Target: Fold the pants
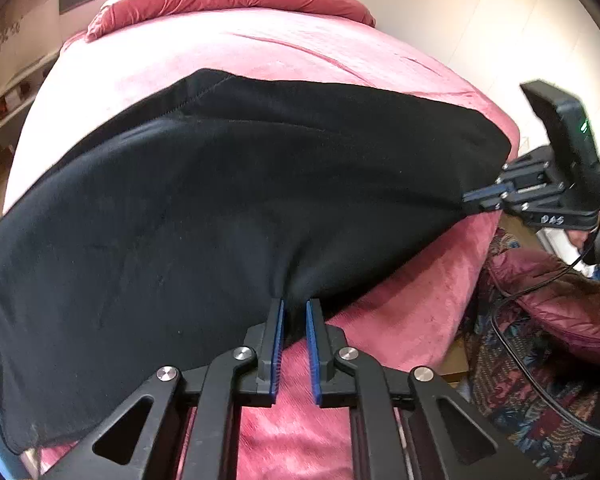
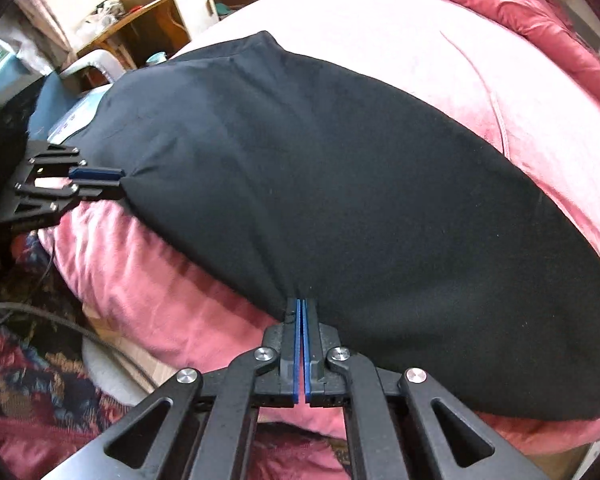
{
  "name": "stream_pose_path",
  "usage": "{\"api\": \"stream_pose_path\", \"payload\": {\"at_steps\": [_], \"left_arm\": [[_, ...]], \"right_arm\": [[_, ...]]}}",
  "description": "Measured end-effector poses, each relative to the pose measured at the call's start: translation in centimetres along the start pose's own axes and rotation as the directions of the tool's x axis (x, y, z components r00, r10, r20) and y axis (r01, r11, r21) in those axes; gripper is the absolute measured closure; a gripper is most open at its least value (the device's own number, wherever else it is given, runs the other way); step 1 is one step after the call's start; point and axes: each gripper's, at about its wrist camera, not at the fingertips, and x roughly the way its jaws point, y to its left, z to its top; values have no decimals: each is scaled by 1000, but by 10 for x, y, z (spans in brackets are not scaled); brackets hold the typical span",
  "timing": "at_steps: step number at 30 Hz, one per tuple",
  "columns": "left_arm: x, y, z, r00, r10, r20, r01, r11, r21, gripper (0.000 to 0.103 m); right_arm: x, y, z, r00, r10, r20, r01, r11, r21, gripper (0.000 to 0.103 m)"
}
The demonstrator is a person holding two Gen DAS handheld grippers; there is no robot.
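Black pants (image 1: 236, 208): lying across pink bed (image 1: 260, 56). Left gripper (image 1: 295, 308) pinching near hem w/ small gap; right gripper (image 2: 302, 304) clamping near edge.

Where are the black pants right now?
The black pants lie spread across the pink bed near its front edge, with the left gripper and right gripper each at that near edge.

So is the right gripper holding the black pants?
Yes, the right gripper has its jaws pressed together on the near edge of the black pants.
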Motion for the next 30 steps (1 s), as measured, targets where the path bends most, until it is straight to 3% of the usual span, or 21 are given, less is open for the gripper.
{"api": "stream_pose_path", "payload": {"at_steps": [4,9,13,16,20,22,25,30], "left_arm": [[-1,2,-3,1000,-4,-9,4,1000,-11,94],[-15,10,0,998,-44,34,46,997,-68,84],[-36,34,3,991,-45,124,68,980,-185,77],[-45,59,3,988,48,146,-4,958,-286,77],[-52,91,-6,982,118,147,-46,907,-419,77],[-55,100,-10,978,153,142,-74,891,-447,77],[-51,104,-13,972,213,102,-145,880,-453,77],[-40,109,-17,975,211,70,-154,869,-470,77]], "right_arm": [[13,-11,-10,1000,-1,-28,2,999,34,103],[2,-24,-5,998,61,-22,-59,996,60,102],[-19,-27,27,994,94,48,-97,994,58,99],[-23,-29,60,986,119,120,-129,988,82,93],[-4,-20,117,978,122,171,-138,987,87,89],[6,-18,144,973,150,174,-167,982,88,86],[23,-17,192,975,154,161,-169,982,83,71],[53,-17,238,972,215,98,-224,971,84,68]]}}
